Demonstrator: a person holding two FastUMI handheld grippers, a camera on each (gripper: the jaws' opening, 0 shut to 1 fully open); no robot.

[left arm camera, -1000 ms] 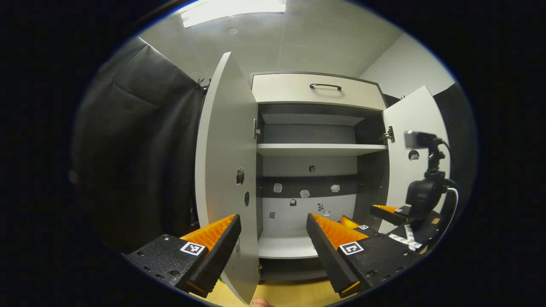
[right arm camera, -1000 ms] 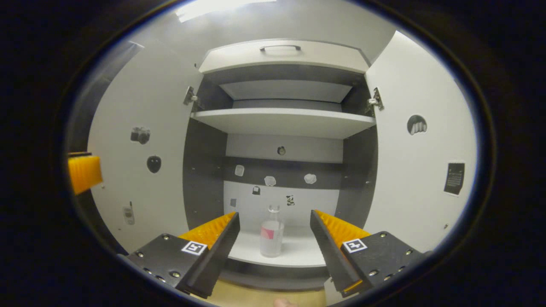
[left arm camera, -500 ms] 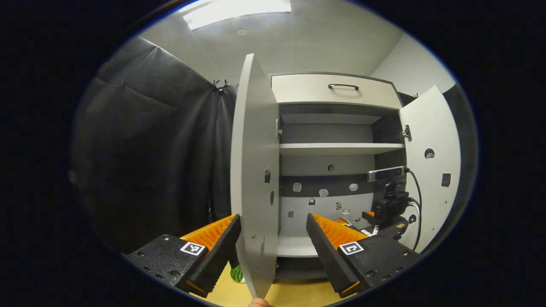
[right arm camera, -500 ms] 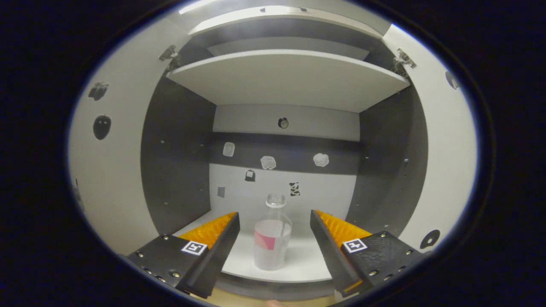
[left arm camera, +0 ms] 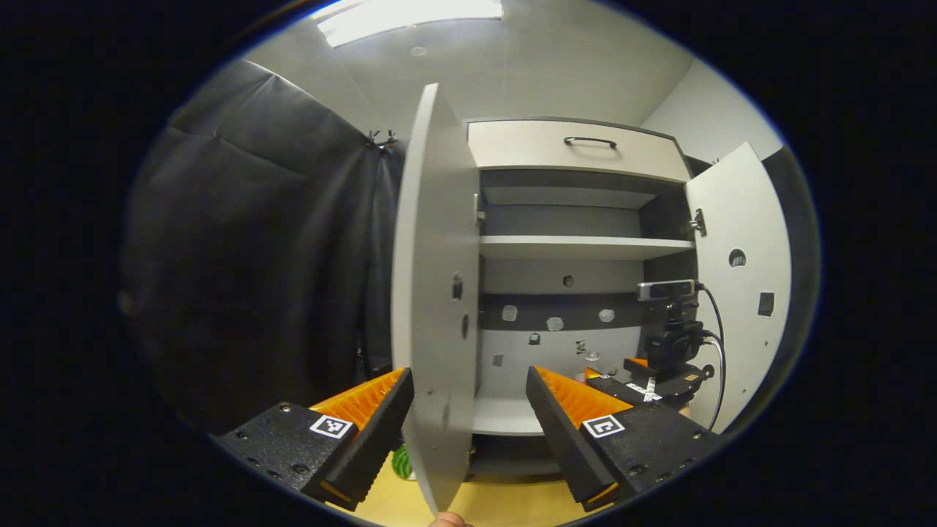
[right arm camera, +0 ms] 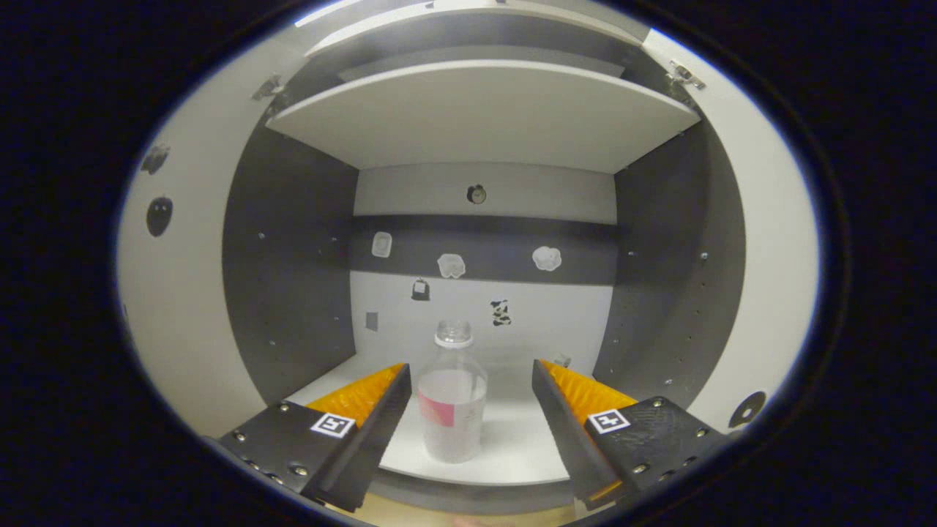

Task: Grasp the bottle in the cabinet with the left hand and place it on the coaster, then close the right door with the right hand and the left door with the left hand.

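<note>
My right gripper (right arm camera: 468, 410) stands wide around the bottle (right arm camera: 452, 399) on the cabinet's lower shelf (right arm camera: 512, 450), apparently untouched, while my left gripper (left arm camera: 468, 410), equally wide, straddles the left door (left arm camera: 432, 293) and risks knocking it.

Clear bottle (right arm camera: 452, 399), pale translucent body, pink-red label patch, clear neck. Cabinet (right arm camera: 293, 263): dark grey inner walls, white shelf (right arm camera: 483, 117); back panel (right arm camera: 476, 249) white with one dark grey band, dotted with small black and white stickers. White doors (left arm camera: 432, 293), black stickers. White drawer front (left arm camera: 571, 150), black handle. Yellow-tan counter (left arm camera: 498, 501). Green striped object (left arm camera: 400, 463) low by left door.
</note>
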